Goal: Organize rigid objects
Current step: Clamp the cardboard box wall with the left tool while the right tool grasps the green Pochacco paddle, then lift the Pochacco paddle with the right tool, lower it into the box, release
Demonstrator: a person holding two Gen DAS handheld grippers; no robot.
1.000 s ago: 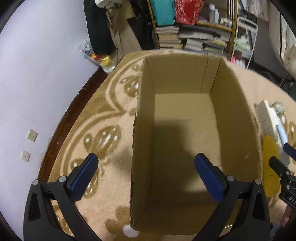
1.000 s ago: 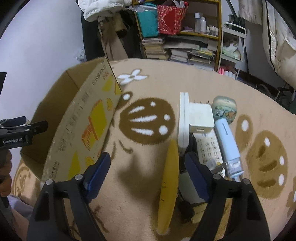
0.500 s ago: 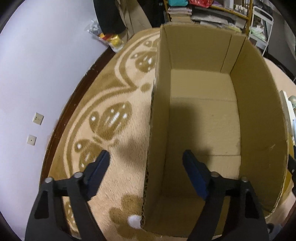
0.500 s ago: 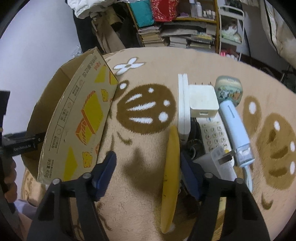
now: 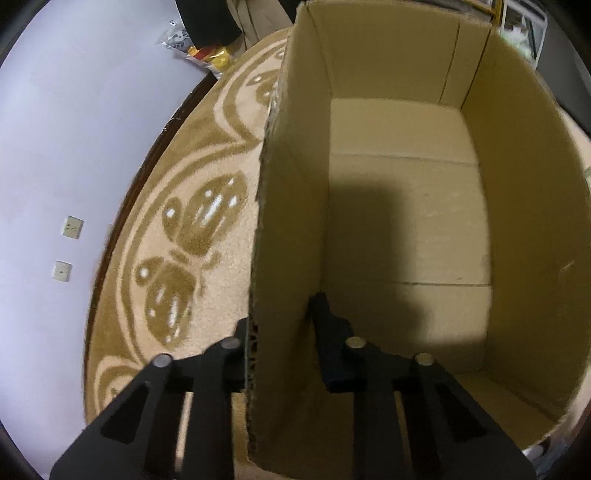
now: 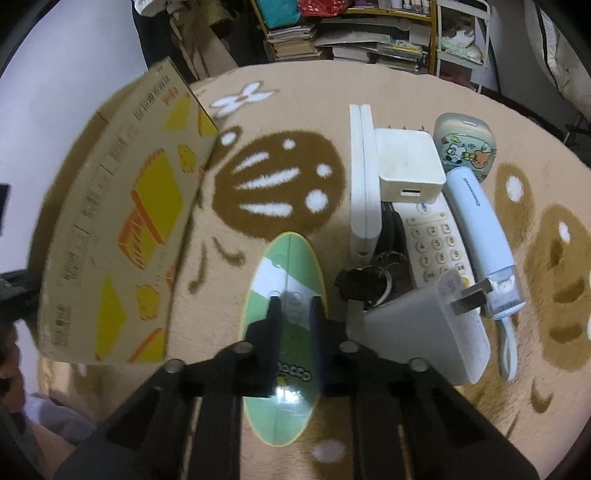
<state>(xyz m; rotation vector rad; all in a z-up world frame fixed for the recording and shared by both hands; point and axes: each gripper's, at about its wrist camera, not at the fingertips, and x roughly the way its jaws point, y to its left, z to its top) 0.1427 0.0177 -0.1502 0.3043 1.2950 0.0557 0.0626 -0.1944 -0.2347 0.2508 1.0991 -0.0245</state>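
Patterned rug (image 5: pixel 192 229), bookshelf (image 6: pixel 369 33), wall sockets (image 5: pixel 73 227)

Both grippers are now clamped

Left gripper (image 5: pixel 282 325) closes on the cardboard box (image 5: pixel 291 221) wall; right gripper (image 6: pixel 294 314) closes on the oval disc (image 6: pixel 284 291), now face-up.

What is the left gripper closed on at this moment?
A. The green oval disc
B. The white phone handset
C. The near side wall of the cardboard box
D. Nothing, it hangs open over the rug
C: in the left wrist view the left gripper has one finger outside and one inside the cardboard box, pinching its wall; the box interior looks empty.
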